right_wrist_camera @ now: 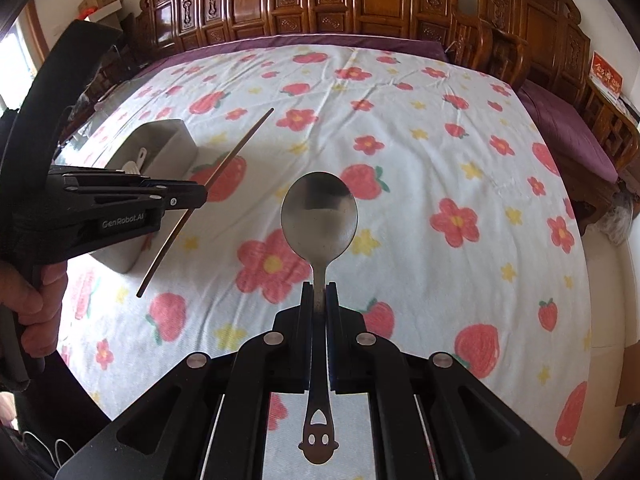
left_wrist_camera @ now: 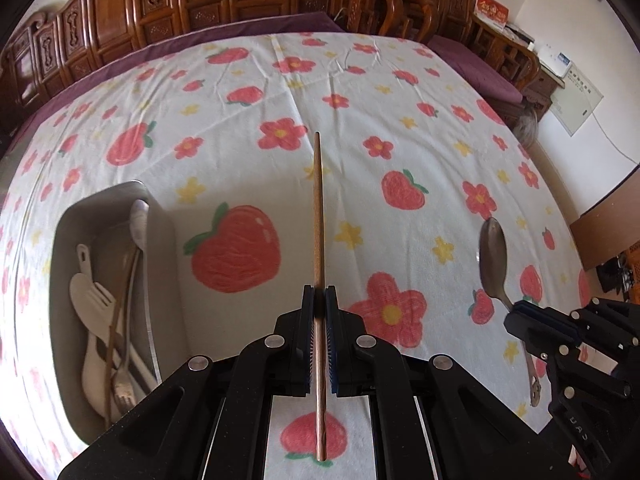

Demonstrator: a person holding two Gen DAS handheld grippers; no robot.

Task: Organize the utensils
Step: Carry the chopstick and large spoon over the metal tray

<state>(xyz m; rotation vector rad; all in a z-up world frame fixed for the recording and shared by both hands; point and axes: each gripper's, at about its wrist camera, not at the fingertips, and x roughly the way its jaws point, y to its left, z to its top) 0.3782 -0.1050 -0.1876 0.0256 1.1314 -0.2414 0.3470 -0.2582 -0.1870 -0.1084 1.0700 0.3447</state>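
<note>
My left gripper [left_wrist_camera: 319, 294] is shut on a brown wooden chopstick [left_wrist_camera: 318, 216] that points forward above the cloth; the same chopstick [right_wrist_camera: 224, 176] and left gripper [right_wrist_camera: 202, 196] show at the left of the right wrist view. My right gripper [right_wrist_camera: 319, 290] is shut on the handle of a metal spoon [right_wrist_camera: 319, 216], bowl forward, held clear of the cloth. That spoon [left_wrist_camera: 494, 256] and the right gripper [left_wrist_camera: 520, 312] appear at the right of the left wrist view. A grey utensil tray [left_wrist_camera: 160, 280] lies to the left with several utensils in it.
A white cloth [left_wrist_camera: 360, 100] printed with strawberries and flowers covers the surface. Carved wooden furniture [right_wrist_camera: 360, 0] lines the far edge. A purple cushion [right_wrist_camera: 568, 136] lies at the right. A person's hand [right_wrist_camera: 36, 300] grips the left tool's handle.
</note>
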